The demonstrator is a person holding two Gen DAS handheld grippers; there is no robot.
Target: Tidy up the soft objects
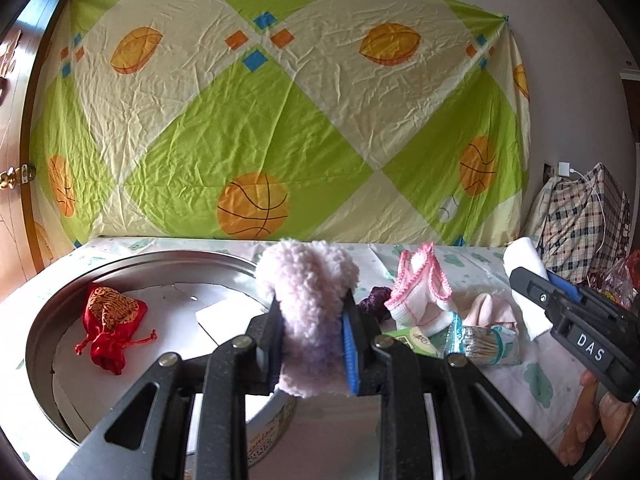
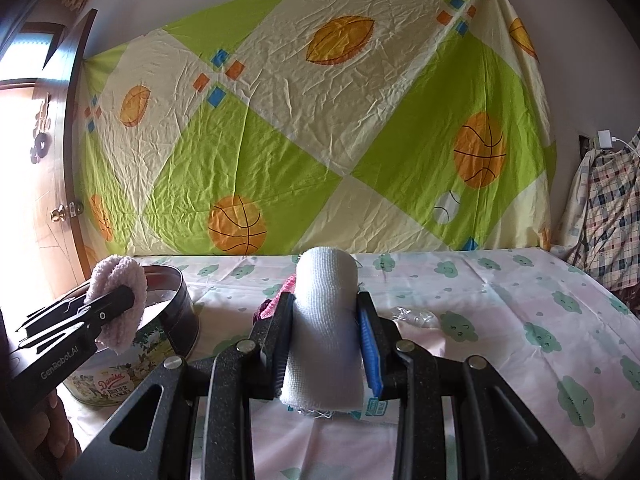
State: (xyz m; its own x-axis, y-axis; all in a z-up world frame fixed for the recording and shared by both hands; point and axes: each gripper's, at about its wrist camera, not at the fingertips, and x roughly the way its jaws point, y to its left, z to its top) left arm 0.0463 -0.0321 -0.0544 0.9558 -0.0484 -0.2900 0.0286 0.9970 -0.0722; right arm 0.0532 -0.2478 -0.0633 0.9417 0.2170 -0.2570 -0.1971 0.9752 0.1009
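My left gripper [image 1: 310, 320] is shut on a fluffy pale pink sock [image 1: 306, 280] and holds it above the right rim of a round metal cookie tin [image 1: 44, 332]. A red drawstring pouch [image 1: 110, 326] lies inside the tin. My right gripper [image 2: 326, 332] is shut on a white bandage roll [image 2: 326, 320] and holds it upright above the table. The right gripper also shows in the left wrist view [image 1: 532, 280], and the left one in the right wrist view [image 2: 120, 300]. A pink-trimmed white sock [image 1: 422, 296], a dark purple item [image 1: 376, 298] and a beige cloth [image 1: 490, 312] lie on the table.
Small packets [image 1: 480, 342] and a green pack [image 1: 412, 338] lie among the pile. The table has a cloud-print cloth [image 2: 520, 320]. A green and cream sheet [image 1: 280, 120] hangs behind. A plaid bag [image 1: 584, 220] stands at the right, a wooden door [image 2: 40, 200] at the left.
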